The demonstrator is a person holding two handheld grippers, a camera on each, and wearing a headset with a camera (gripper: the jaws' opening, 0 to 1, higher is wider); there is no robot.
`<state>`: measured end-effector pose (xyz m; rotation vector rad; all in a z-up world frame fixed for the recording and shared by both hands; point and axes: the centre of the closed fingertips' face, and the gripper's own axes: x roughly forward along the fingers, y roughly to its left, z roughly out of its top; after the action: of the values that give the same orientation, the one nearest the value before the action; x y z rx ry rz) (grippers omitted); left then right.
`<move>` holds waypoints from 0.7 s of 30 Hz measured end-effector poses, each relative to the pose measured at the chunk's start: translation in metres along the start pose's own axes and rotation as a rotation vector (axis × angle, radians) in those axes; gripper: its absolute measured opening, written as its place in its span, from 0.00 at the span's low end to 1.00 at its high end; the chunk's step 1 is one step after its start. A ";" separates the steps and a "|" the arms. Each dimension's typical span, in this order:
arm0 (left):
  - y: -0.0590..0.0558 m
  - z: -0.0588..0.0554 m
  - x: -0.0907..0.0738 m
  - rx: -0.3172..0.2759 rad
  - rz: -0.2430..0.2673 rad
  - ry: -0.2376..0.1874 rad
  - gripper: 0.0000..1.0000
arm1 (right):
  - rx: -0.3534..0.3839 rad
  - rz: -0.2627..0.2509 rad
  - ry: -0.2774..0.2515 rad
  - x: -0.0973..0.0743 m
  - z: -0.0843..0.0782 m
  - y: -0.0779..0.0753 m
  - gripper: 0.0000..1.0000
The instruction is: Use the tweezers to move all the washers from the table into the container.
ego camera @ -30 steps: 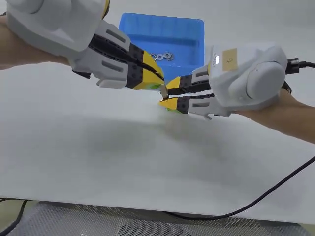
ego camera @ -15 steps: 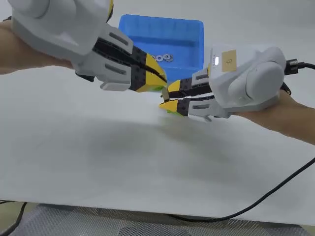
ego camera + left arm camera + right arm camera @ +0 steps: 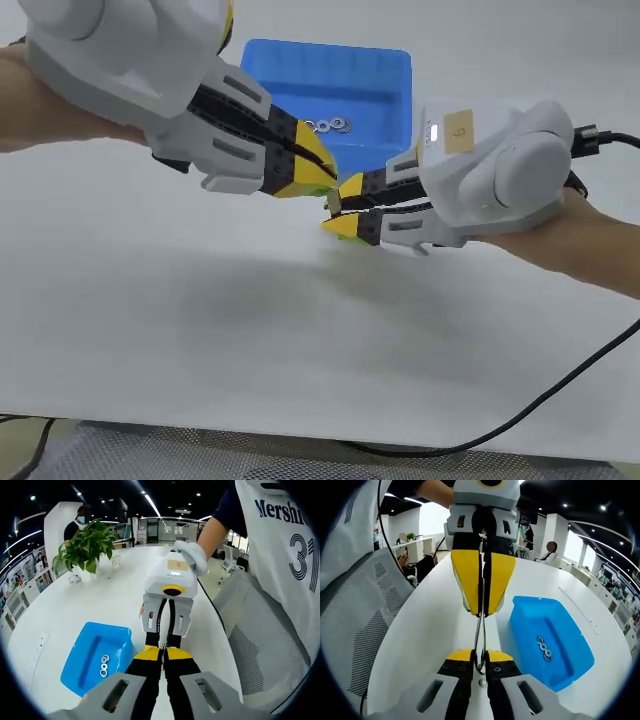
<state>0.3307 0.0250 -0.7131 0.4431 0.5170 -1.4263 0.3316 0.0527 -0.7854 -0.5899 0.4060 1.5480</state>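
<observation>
Your left gripper (image 3: 318, 168) enters from the upper left of the head view with its jaws pressed together. In the right gripper view its yellow tips are clamped on the far end of the tweezers (image 3: 480, 635). Your right gripper (image 3: 338, 208) faces it tip to tip from the right, just below and beside the left tips. The tweezers run straight from the left tips into the narrow gap between the right gripper's own jaws. Those jaws stand close on either side of the near end, and I cannot tell whether they press on it. Both grippers are above the white table (image 3: 250, 330). Three washers (image 3: 330, 125) lie in a short row on the floor of the blue container (image 3: 290, 80). The container stands on the table just beyond both sets of tips. It is right of the right jaws in the right gripper view and left of the left jaws in the left gripper view. A black cable (image 3: 560, 385) crosses the table behind the right gripper.
</observation>
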 end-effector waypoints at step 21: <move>0.007 0.027 -0.027 0.040 0.020 -0.007 0.05 | -0.045 -0.033 -0.041 -0.019 0.037 -0.015 0.10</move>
<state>0.3378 0.0321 -0.6753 0.4738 0.4784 -1.4201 0.3425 0.0601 -0.7434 -0.5960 0.3298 1.5387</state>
